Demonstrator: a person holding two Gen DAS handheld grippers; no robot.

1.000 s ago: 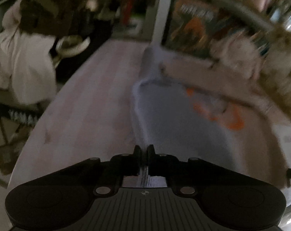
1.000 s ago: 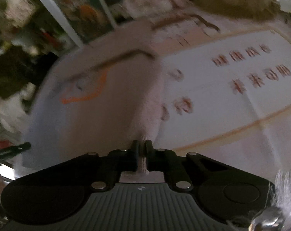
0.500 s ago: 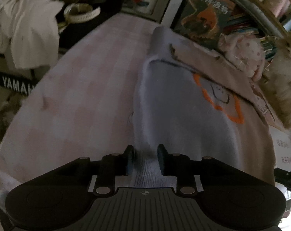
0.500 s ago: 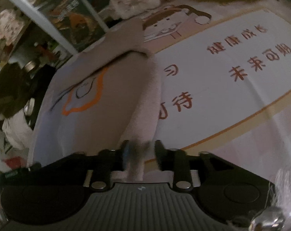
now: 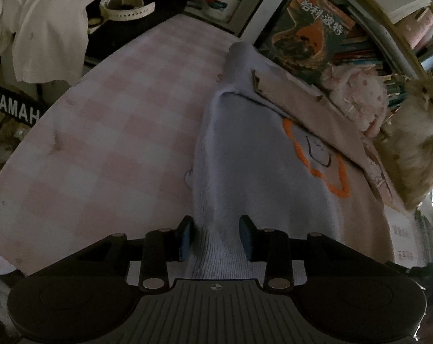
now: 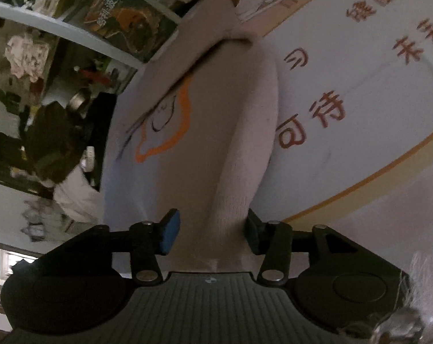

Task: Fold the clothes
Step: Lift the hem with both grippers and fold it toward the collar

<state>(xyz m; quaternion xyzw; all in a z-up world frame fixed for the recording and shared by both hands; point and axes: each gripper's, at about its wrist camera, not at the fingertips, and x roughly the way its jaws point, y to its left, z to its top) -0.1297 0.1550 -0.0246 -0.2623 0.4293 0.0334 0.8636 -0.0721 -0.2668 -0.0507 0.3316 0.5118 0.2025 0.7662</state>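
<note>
Now both grippers stand released over the sweater. The left gripper (image 5: 216,236) has its jaws spread wide, and the ribbed hem of the sweater (image 5: 259,172) lies loose between them, touching neither blue pad as far as the view shows. The right gripper (image 6: 209,232) is likewise parted, with the cream side of the sweater (image 6: 216,132) running up between its fingers; the cloth lies close against the right-hand finger, though whether it touches cannot be told.

The sweater lies flat on the bed, lengthwise away from both cameras, its body pale blue-grey on the left and beige on the right, with an orange outline drawing (image 5: 316,157) on the chest. Its far end is folded over in a beige flap near the far edge of the bed. To its left the pink checked sheet (image 5: 116,143) is bare; to its right lies a white cloth with red characters (image 6: 345,86) and a yellow border.

Beyond the far edge stand a bookshelf (image 5: 316,37), a pink plush toy (image 5: 356,97) and a fluffy cat (image 5: 419,132). A white garment (image 5: 41,23) hangs past the left edge.
</note>
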